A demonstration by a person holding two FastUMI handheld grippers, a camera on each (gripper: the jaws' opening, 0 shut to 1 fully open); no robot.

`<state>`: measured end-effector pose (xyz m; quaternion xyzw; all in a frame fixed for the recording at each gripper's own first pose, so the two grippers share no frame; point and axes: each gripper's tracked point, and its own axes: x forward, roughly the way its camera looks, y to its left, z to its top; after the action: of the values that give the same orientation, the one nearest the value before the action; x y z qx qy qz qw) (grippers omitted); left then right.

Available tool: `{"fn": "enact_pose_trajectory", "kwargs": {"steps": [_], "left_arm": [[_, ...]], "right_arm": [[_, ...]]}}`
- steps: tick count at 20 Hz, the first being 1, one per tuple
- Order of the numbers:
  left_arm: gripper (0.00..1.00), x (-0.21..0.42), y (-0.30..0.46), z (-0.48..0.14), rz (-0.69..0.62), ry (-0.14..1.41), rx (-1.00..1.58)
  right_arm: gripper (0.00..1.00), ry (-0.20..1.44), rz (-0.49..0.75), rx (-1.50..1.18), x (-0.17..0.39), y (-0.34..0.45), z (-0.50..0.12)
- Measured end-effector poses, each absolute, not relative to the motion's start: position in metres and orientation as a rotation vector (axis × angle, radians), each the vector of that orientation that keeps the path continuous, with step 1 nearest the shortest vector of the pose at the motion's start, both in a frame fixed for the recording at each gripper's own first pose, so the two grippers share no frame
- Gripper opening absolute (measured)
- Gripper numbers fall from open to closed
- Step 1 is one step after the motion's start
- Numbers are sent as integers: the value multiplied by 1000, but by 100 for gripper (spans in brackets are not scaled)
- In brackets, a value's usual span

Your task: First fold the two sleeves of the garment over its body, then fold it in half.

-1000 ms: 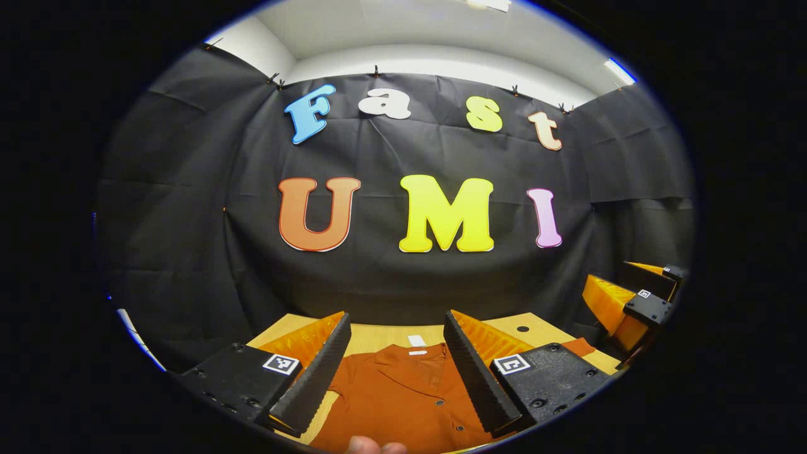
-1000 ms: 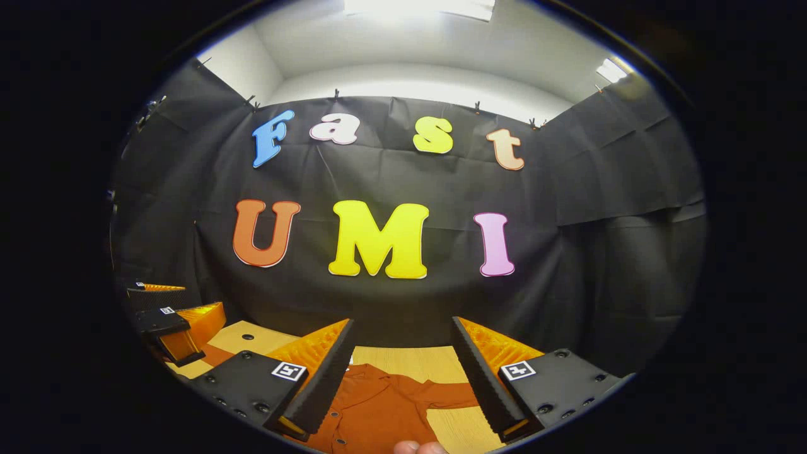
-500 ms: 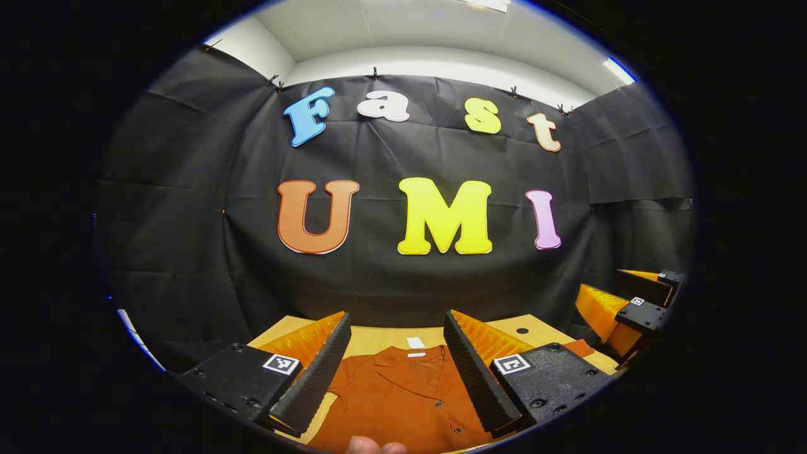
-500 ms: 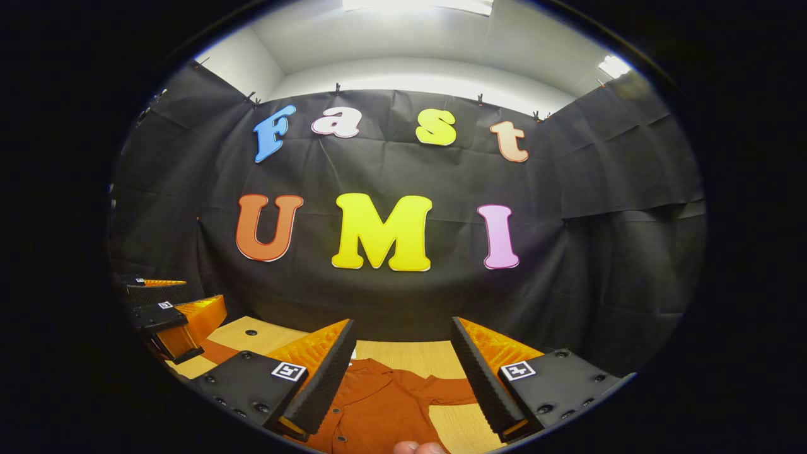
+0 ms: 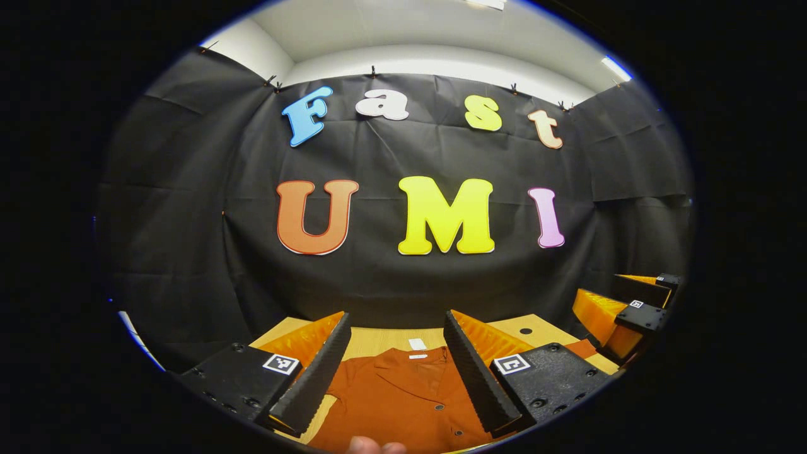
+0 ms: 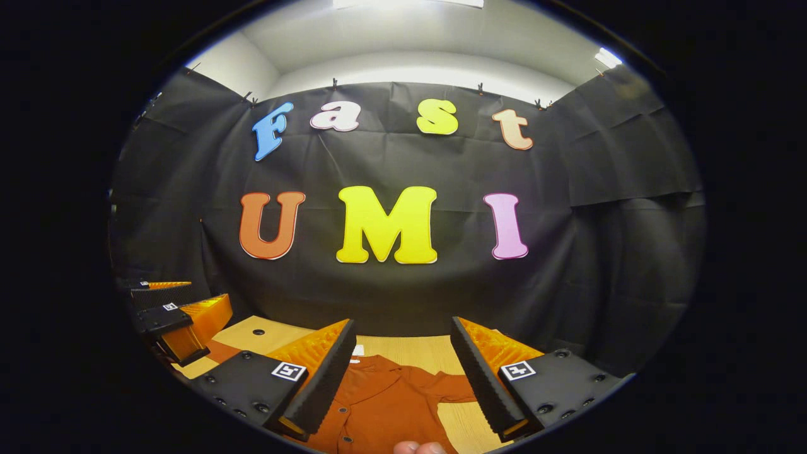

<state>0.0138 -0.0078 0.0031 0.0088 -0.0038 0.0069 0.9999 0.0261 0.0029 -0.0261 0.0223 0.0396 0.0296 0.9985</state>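
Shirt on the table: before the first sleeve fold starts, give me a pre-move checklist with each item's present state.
1. Left gripper open and empty: ok.
2. Right gripper open and empty: ok.
3. Shirt lying on the table, collar toward the far edge: ok.
4. Sleeve spread out to the side, not yet folded: ok.
5. The shirt's other sleeve spread flat: cannot tell, mostly hidden.
6. Both grippers above the cloth, not touching it: ok, as far as visible.

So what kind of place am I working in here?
Likely a staged recording booth, not a home: black cloth walls clipped up around a wooden table, where an orange shirt lies flat.
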Motion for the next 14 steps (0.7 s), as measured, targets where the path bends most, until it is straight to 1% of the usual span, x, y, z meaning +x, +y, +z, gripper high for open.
{"fn": "enact_pose_trajectory", "kwargs": {"steps": [10, 13, 14], "left_arm": [[96, 21, -18, 6, 8, -13, 45], [96, 27, -25, 3, 4, -1, 51], [96, 29, -31, 0, -7, 8, 50]], "right_arm": [[96, 121, 78, 81, 40, -1, -31], [96, 143, 62, 84, 48, -20, -43], [96, 165, 46, 87, 52, -39, -51]]}}
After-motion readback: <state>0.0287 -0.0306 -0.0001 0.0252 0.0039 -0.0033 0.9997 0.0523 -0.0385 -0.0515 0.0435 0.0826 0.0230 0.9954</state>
